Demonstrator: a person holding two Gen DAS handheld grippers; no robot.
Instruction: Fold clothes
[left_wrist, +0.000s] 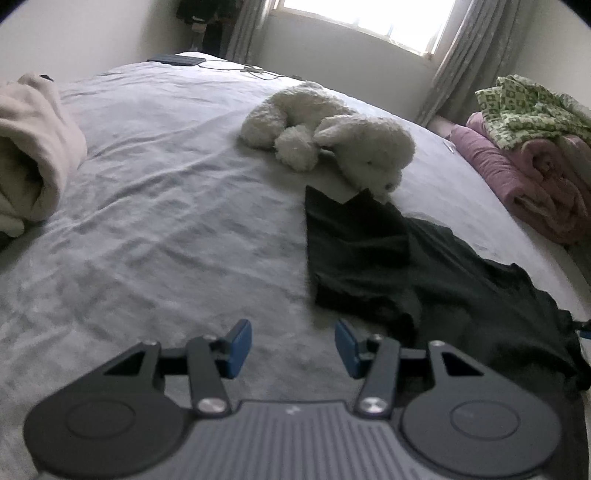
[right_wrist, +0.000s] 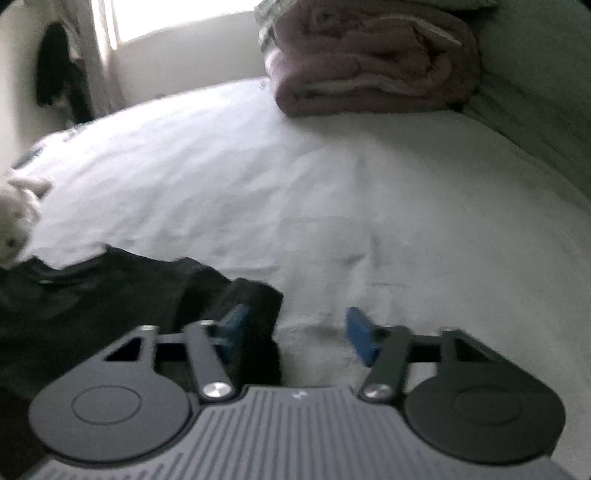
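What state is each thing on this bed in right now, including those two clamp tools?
Dark garment: lying partly folded, rumpled, on the bed.
Plush toy: lying on its side, nose at the garment's edge.
Pink blanket: folded.
Green patterned cloth: crumpled on the pink blanket.
Left gripper: open, nothing between its pads.
Right gripper: open, dark cloth edge beside one pad.

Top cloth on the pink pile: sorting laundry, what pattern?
Green-and-white print, clearest in left wrist view.
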